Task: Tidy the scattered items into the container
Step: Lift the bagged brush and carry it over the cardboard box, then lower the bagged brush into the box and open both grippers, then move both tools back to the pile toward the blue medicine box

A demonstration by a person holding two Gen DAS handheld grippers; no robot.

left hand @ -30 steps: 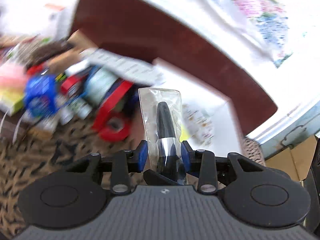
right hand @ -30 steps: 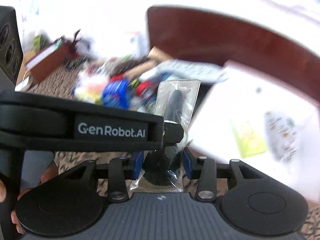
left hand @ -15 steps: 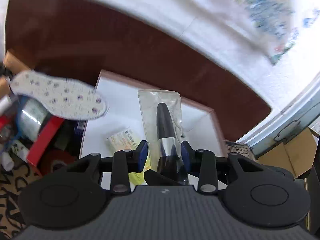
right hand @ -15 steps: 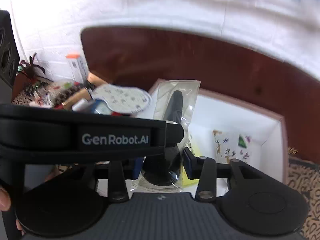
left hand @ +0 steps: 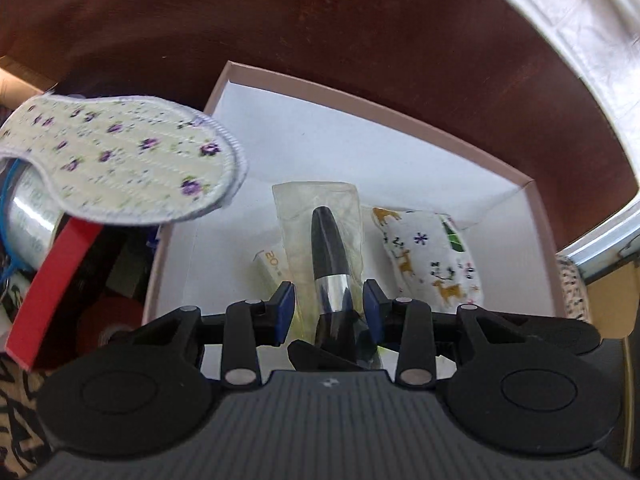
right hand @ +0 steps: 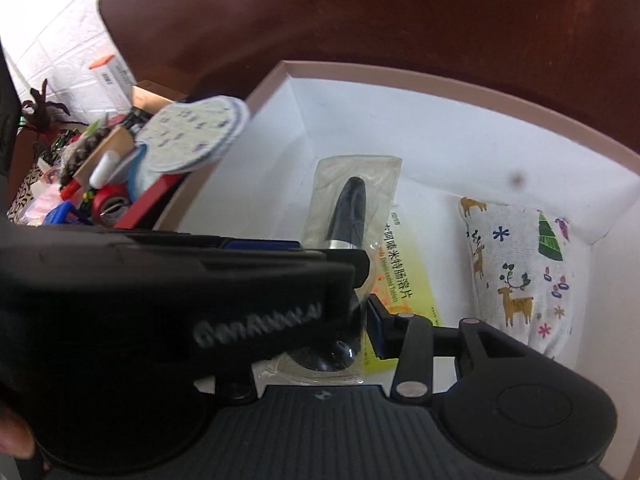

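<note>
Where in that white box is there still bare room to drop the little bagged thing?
Bare floor in the box lies along the far wall and left side, beyond the bagged item. The right corner holds the reindeer pouch, with a yellow-green packet beside it. Outside, left, the clutter pile is crowded.

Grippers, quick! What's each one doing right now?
Left gripper: closed on the plastic packet.
Right gripper: around the same packet, but one finger is hidden, so it cannot be told.
</note>
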